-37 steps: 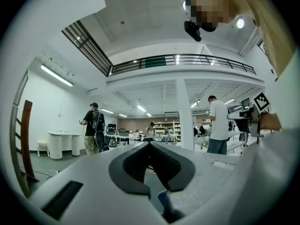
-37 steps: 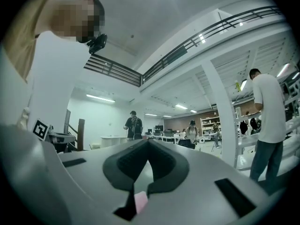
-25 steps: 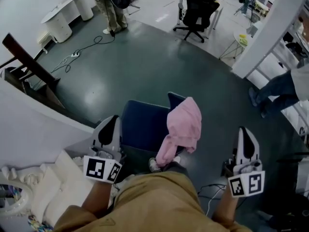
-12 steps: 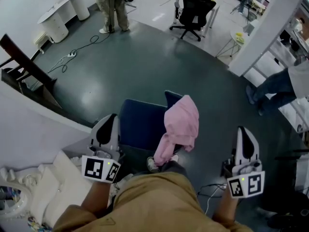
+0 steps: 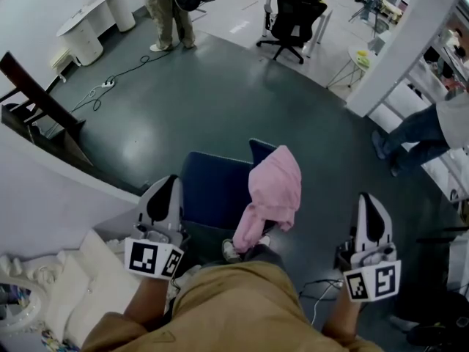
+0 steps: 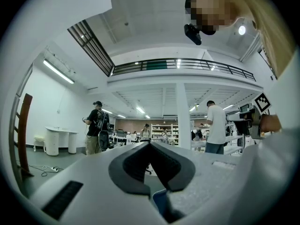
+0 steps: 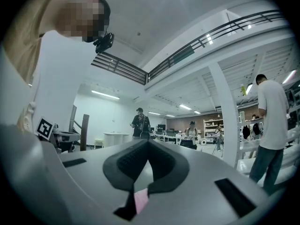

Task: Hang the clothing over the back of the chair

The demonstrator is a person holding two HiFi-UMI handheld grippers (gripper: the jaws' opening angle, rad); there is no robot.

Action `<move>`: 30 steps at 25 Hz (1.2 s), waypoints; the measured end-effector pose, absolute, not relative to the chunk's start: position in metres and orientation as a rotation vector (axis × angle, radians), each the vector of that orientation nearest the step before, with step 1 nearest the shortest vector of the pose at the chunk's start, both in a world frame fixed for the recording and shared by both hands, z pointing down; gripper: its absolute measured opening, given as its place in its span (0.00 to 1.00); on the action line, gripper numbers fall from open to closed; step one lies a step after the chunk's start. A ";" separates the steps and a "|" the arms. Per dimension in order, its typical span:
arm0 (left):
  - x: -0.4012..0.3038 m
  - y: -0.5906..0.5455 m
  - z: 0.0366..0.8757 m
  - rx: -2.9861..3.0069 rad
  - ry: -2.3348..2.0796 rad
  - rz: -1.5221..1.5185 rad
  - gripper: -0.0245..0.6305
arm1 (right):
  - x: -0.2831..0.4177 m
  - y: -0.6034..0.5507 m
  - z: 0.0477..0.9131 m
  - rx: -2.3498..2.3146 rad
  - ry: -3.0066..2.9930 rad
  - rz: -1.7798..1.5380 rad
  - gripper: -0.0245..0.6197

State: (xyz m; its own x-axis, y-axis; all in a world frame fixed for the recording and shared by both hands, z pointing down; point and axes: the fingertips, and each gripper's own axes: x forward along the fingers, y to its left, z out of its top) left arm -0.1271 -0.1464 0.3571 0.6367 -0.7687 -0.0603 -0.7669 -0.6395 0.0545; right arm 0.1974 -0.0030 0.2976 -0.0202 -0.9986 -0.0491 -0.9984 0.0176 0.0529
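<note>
Grey floor [image 5: 220,101] | blue chair [image 5: 216,189] — pink clothing [image 5: 276,185] draped over its back

clothing [image 5: 277,185]: pink | chair [image 5: 214,193]: dark blue | floor [image 5: 220,101]: dark grey-green | my left gripper [image 5: 168,188] and right gripper [image 5: 369,204]: pale grey, black-and-white square markers | my outfit [image 5: 234,306]: tan

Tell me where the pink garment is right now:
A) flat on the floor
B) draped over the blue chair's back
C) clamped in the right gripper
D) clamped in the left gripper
B: the pink garment hangs over the back of the blue chair.
</note>
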 end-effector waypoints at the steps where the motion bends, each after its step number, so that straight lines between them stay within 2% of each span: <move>1: -0.127 -0.146 0.357 2.820 -1.321 -0.121 0.04 | 0.197 -0.003 0.298 2.197 -2.238 -0.113 0.04; 30: -0.123 -0.151 0.359 2.825 -1.285 -0.141 0.04 | 0.190 -0.005 0.299 2.197 -2.208 -0.132 0.04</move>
State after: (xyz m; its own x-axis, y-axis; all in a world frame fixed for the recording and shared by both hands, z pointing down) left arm -0.1226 -0.1506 0.3590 0.6539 -0.7535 -0.0680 -0.7503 -0.6574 0.0689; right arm 0.1896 -0.0055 0.2988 -0.0065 -0.9991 -0.0426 -0.9970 0.0032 0.0773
